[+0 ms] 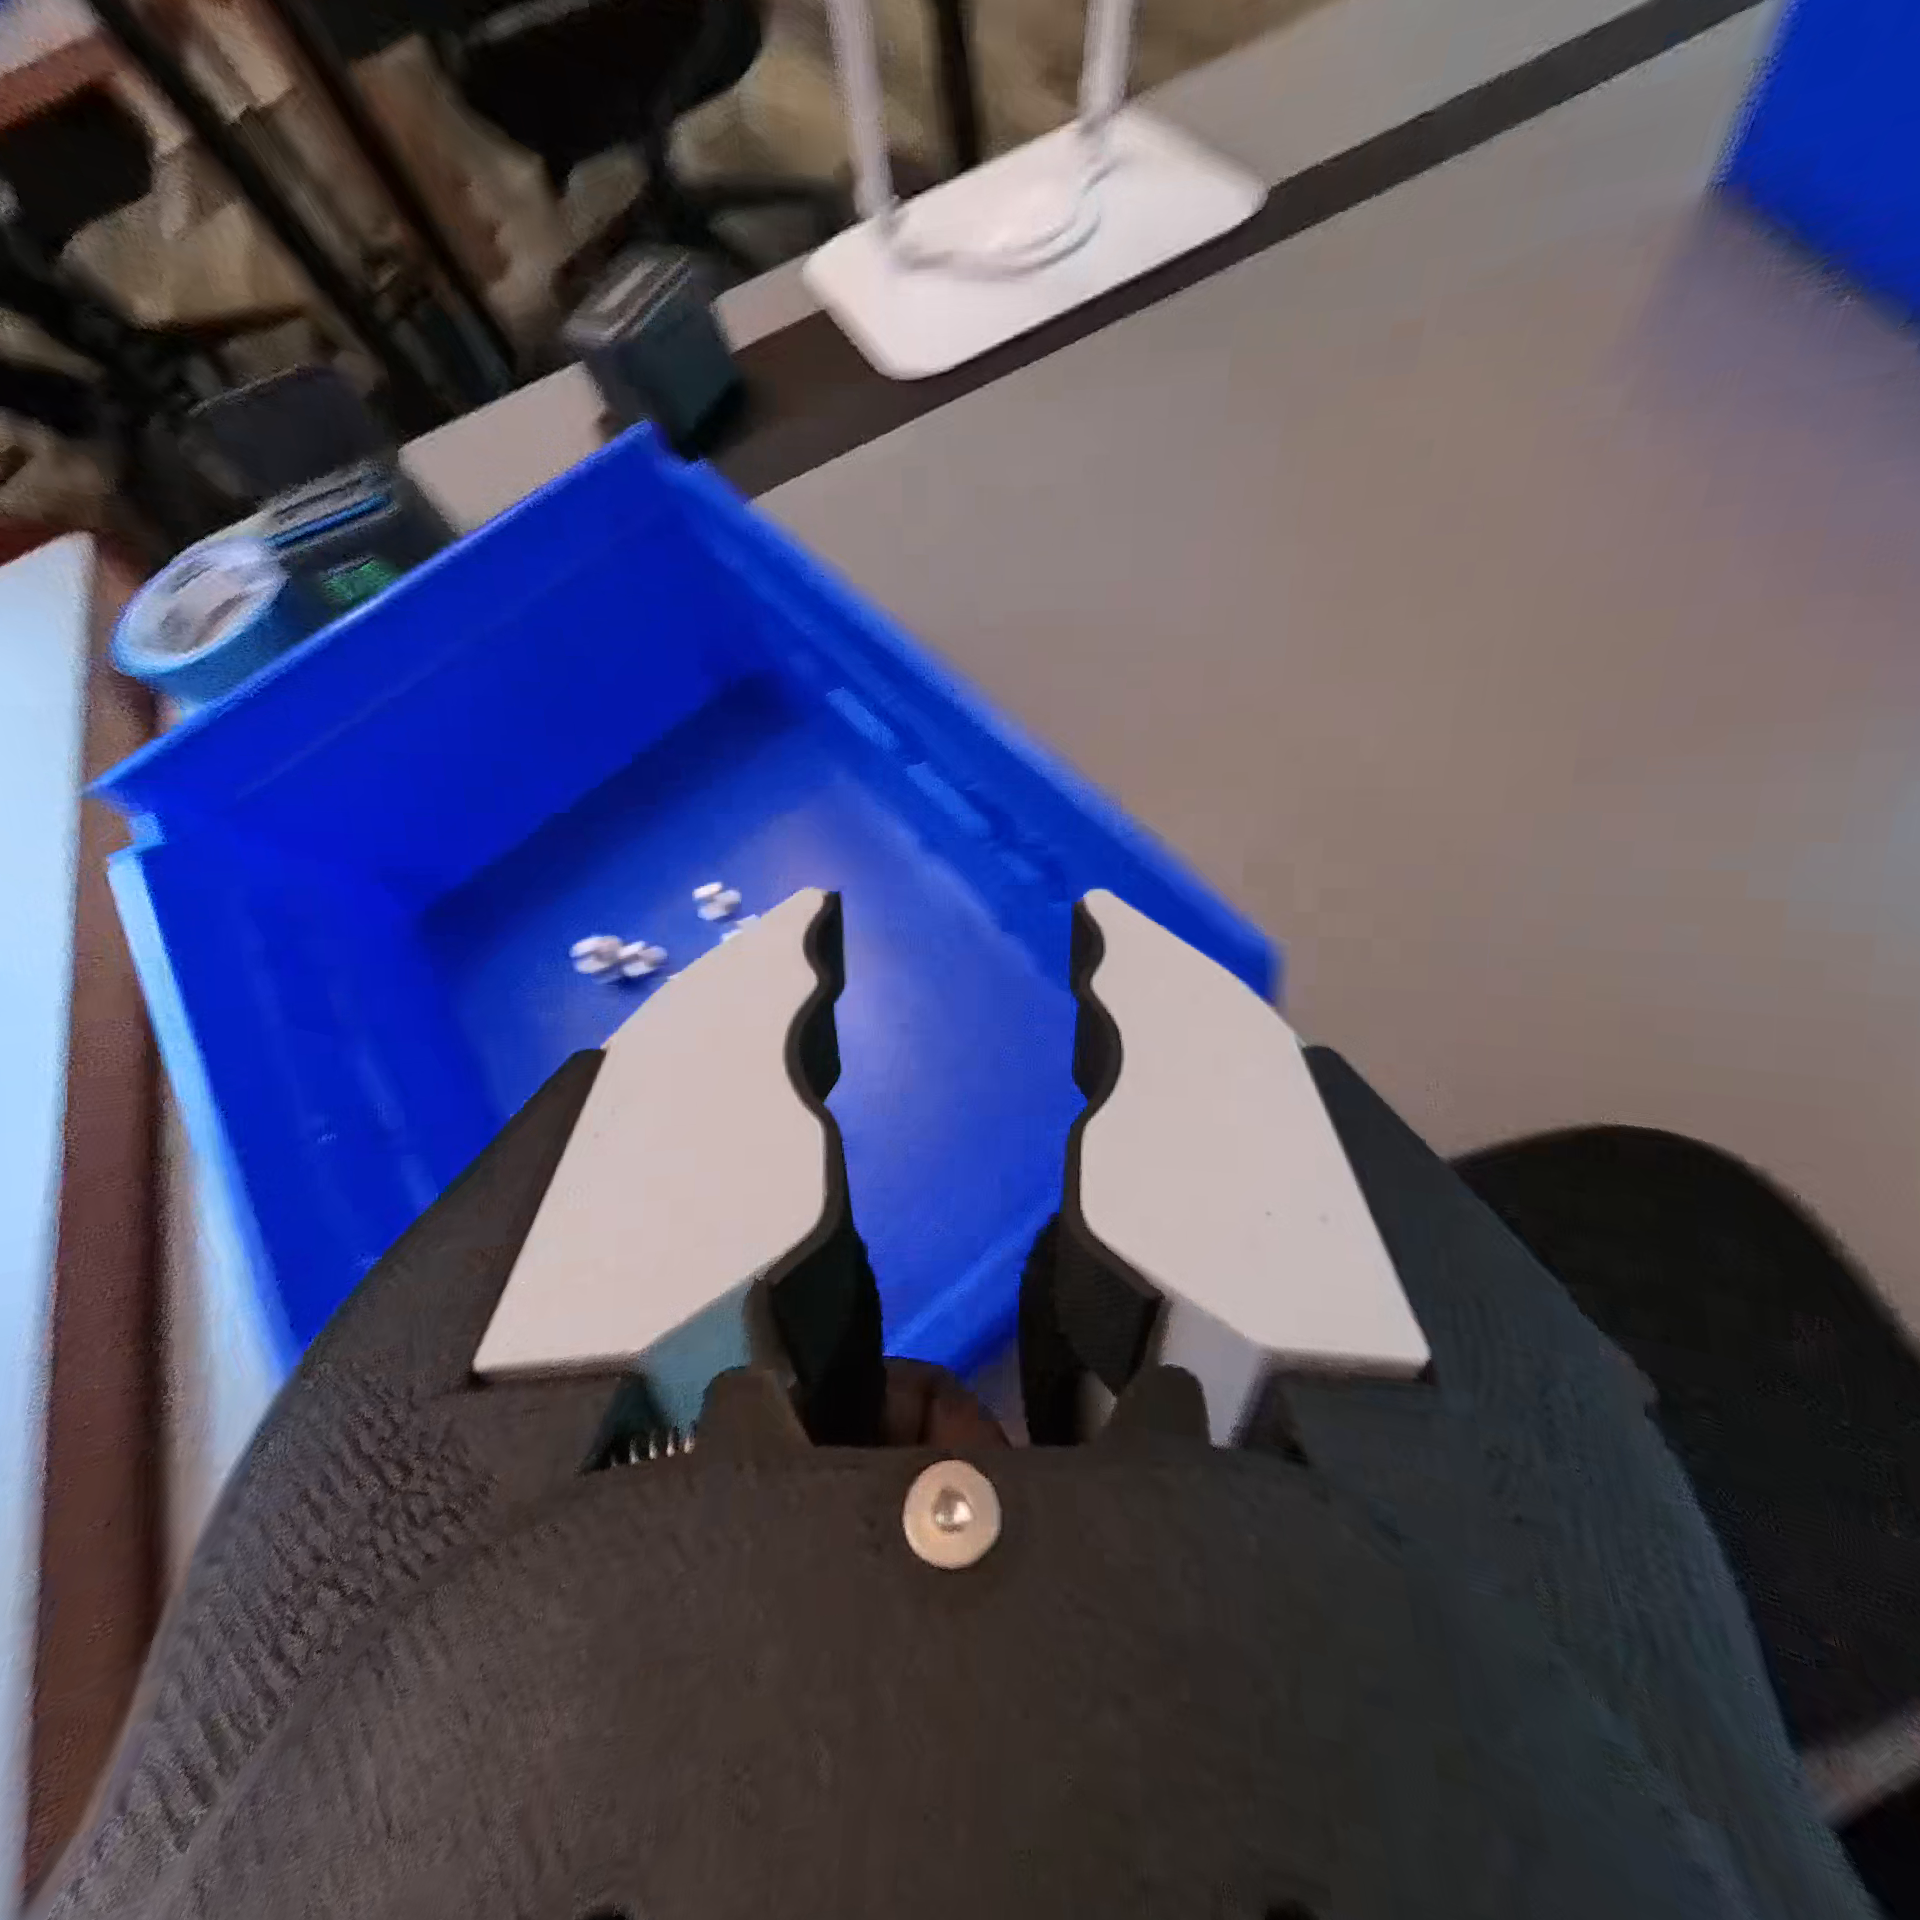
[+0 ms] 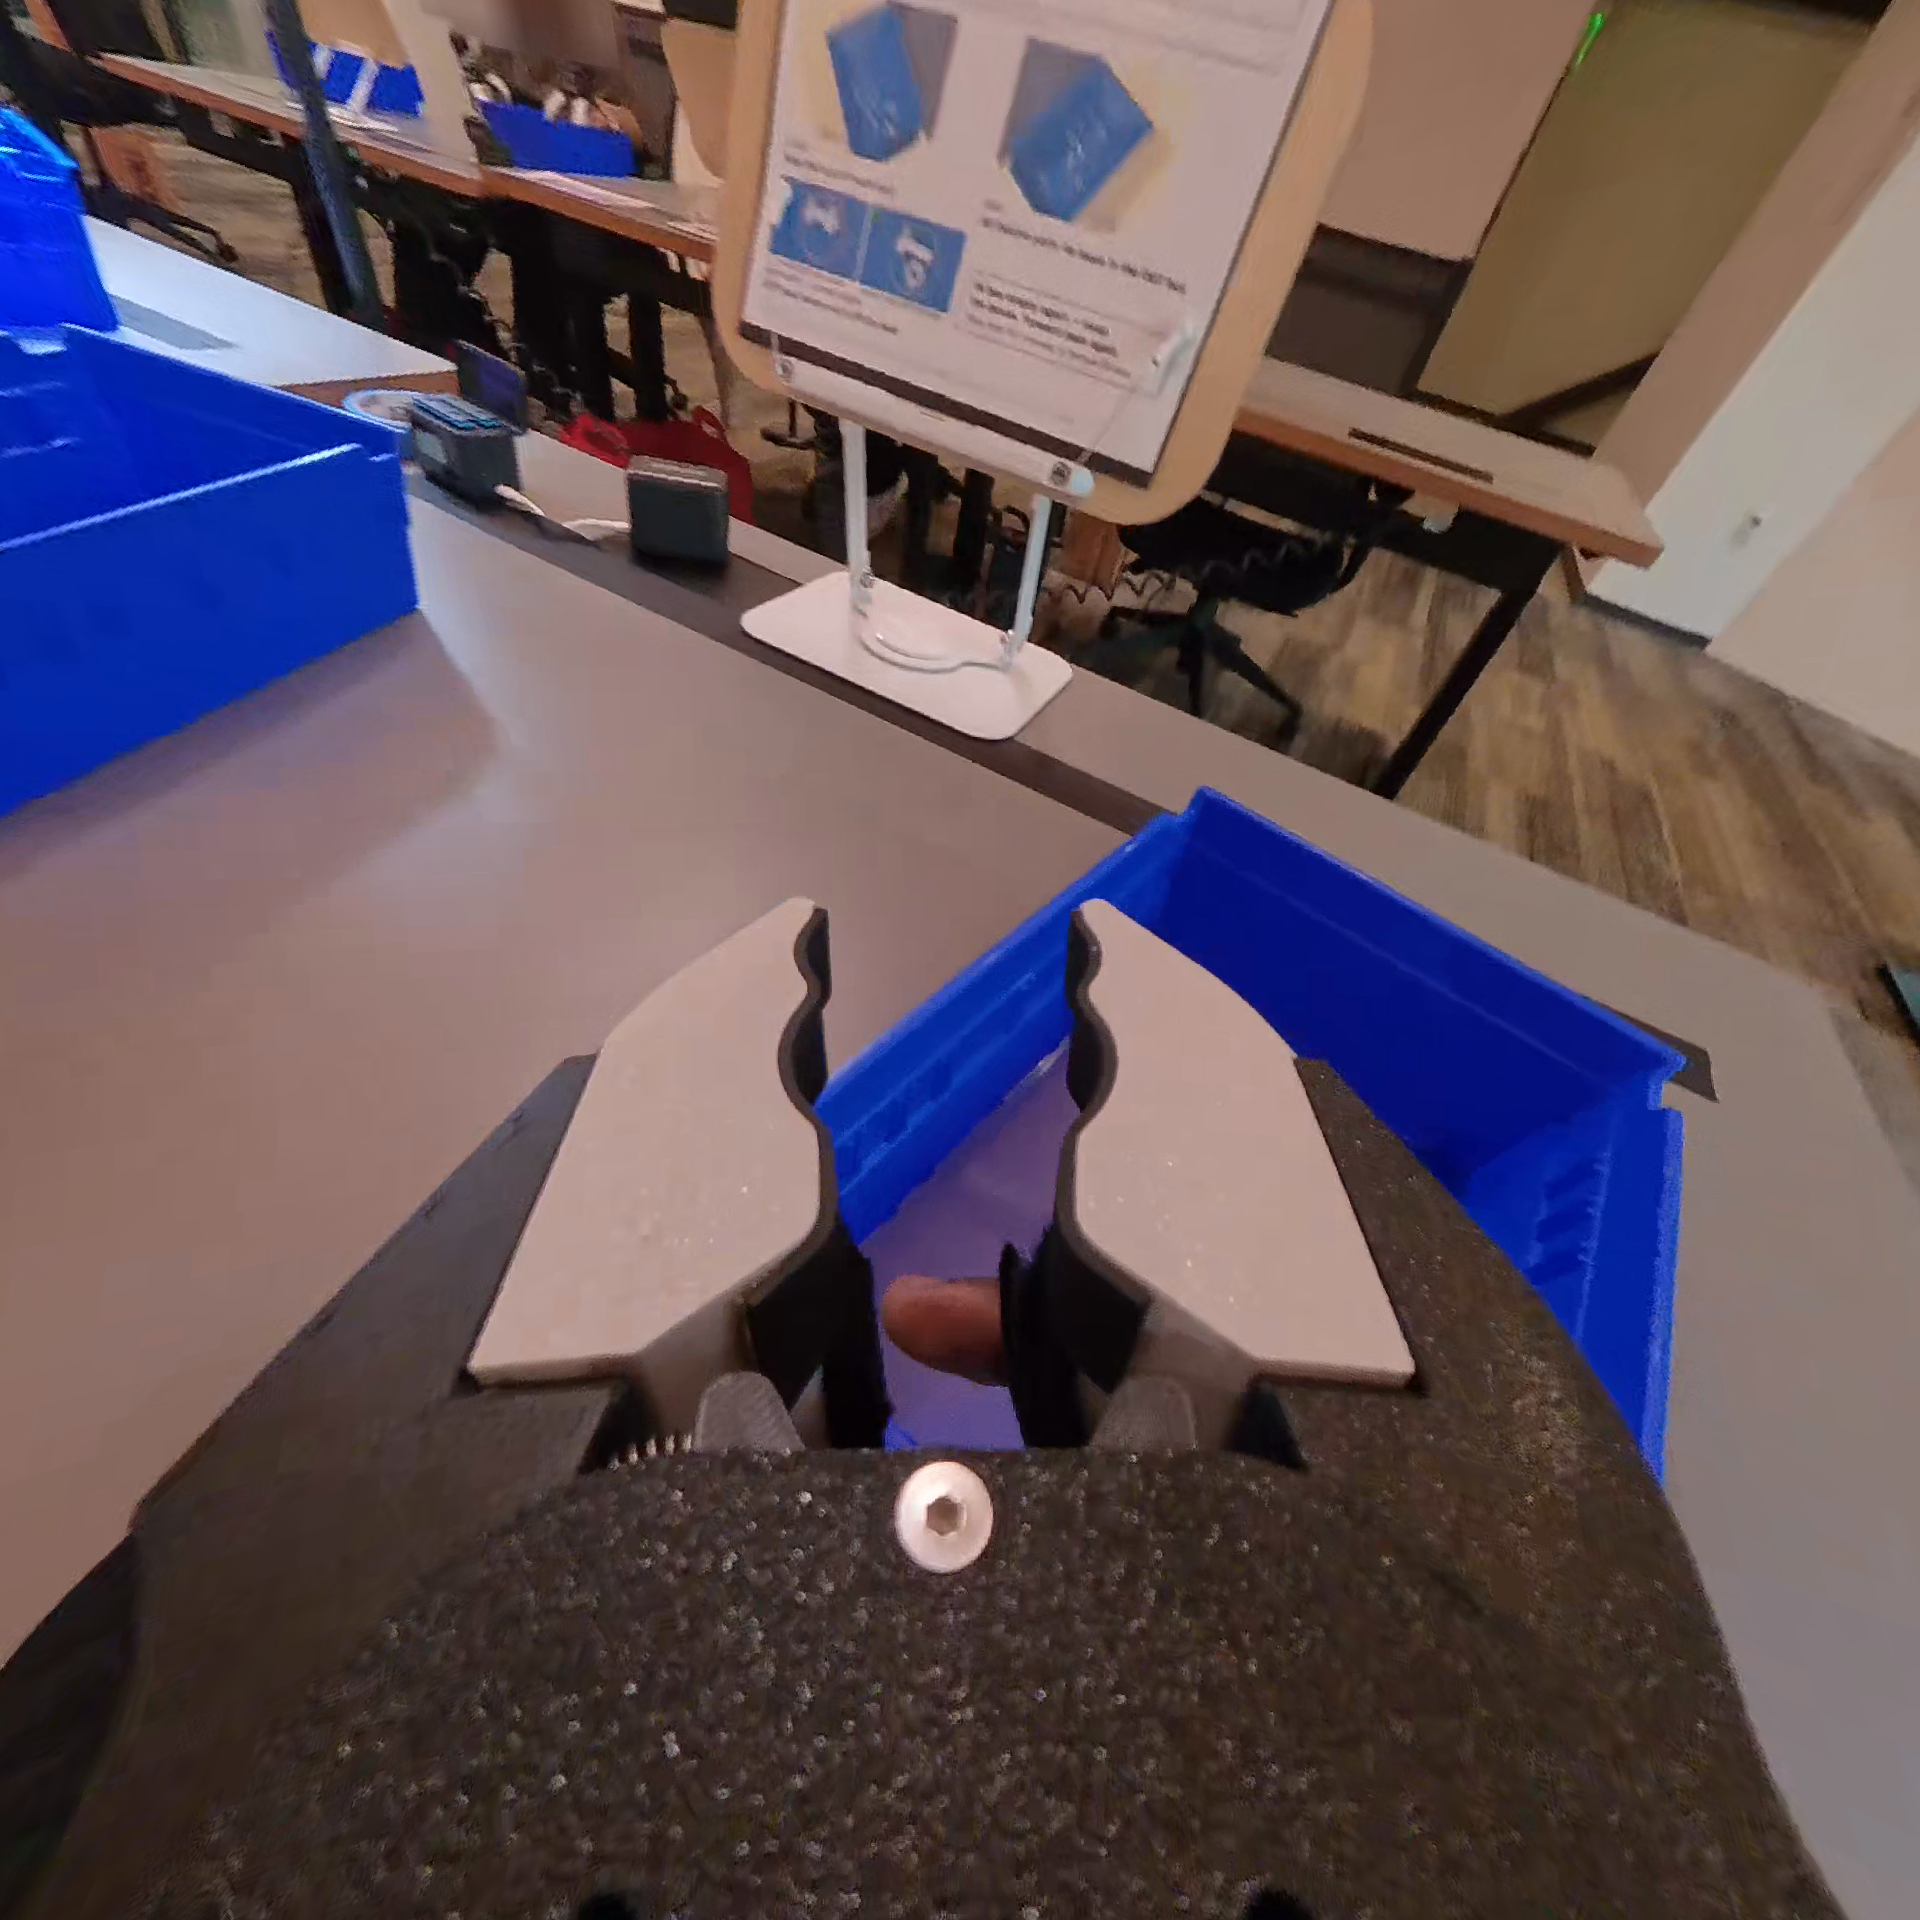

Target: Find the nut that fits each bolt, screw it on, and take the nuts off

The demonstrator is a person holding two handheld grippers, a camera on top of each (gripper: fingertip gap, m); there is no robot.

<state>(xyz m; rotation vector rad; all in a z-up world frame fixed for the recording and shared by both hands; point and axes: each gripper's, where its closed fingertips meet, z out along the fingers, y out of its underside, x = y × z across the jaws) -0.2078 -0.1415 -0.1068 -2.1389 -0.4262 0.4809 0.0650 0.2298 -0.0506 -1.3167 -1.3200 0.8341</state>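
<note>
In the left wrist view my left gripper is open with nothing between its pads, hovering over a blue bin. Several small silver nuts lie on the bin's floor, left of my left fingertip. In the right wrist view my right gripper is open with nothing between its pads, above the near left wall of a second blue bin. A fingertip shows low between the finger bases. What lies in this bin is hidden by the gripper.
A grey table carries both bins. A white stand holding an instruction sheet sits at the far edge. Small dark devices and a tape roll sit near the left bin. A dark chair is at lower right. There is about 45 cm between the tips of the two grippers.
</note>
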